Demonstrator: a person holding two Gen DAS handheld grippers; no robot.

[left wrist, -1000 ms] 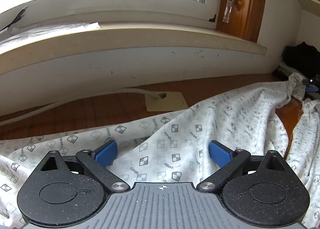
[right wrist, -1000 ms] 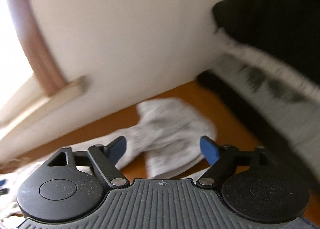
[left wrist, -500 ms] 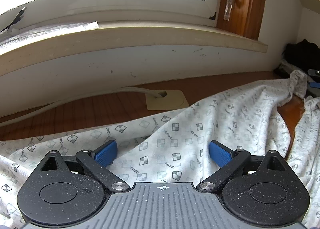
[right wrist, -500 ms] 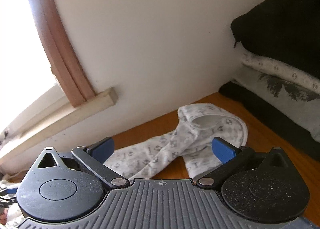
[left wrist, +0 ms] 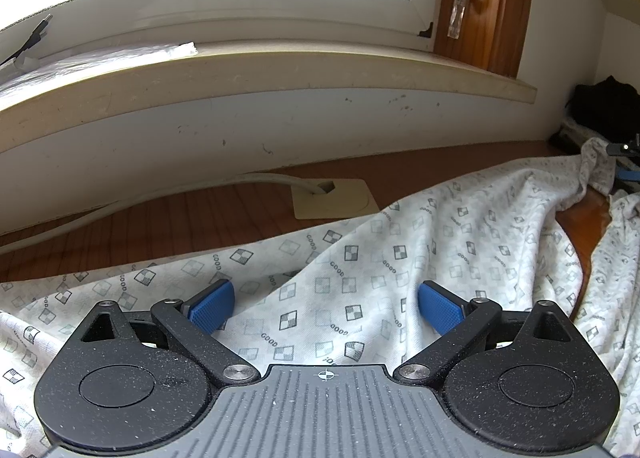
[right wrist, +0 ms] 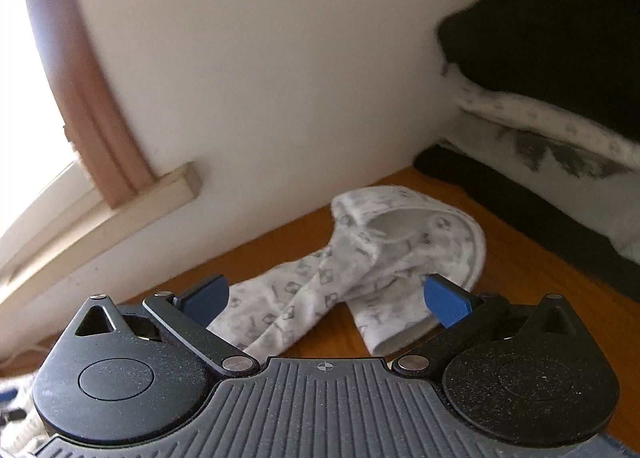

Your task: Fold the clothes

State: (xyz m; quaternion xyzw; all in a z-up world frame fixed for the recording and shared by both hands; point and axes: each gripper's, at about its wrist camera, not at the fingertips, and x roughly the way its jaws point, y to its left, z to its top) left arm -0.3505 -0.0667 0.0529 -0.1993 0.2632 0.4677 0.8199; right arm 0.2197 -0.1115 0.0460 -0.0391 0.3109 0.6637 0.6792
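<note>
White patterned garment (left wrist: 360, 258) was spread on wooden desk (left wrist: 160, 225), directly ahead of left gripper (left wrist: 324, 304); sleeve end (right wrist: 400, 242) lay ahead of right gripper (right wrist: 324, 298). Both jaws stood apart, nothing clamped.

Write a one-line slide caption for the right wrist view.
Open right gripper poised over a patterned sleeve on a wooden desk.

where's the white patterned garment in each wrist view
Left wrist: the white patterned garment fills the lower half, spread over the wooden desk and under the open left gripper.
Right wrist: its sleeve end lies centre-right, just ahead of the open right gripper.
Shared landmark: the black clothing by the wall, upper right in the right wrist view.
</note>
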